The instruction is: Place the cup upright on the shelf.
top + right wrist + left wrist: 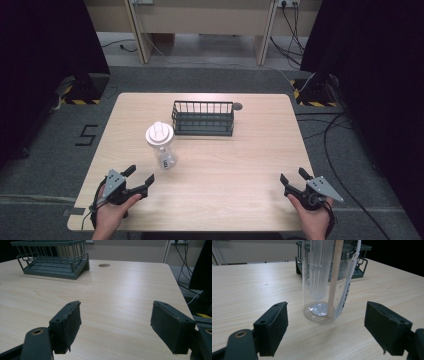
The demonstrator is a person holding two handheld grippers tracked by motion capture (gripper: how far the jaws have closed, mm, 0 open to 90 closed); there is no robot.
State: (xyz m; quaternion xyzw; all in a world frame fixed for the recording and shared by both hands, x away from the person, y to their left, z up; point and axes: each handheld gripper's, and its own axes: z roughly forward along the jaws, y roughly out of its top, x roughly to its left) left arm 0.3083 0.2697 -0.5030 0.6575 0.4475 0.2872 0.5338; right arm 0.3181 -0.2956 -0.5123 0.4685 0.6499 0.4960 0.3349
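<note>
Left gripper: jaws wide apart, holding nothing, aimed at bottle just ahead, not touching. Right gripper: jaws wide apart, holding nothing, bare table ahead. Bottle stands upright, long axis vertical, white lid up, left of table centre. Body clear plastic, ribbed tube and straw inside, pale strap down side; print on wall too blurred to read. Dark wire rack just behind bottle, apart from it.
</note>
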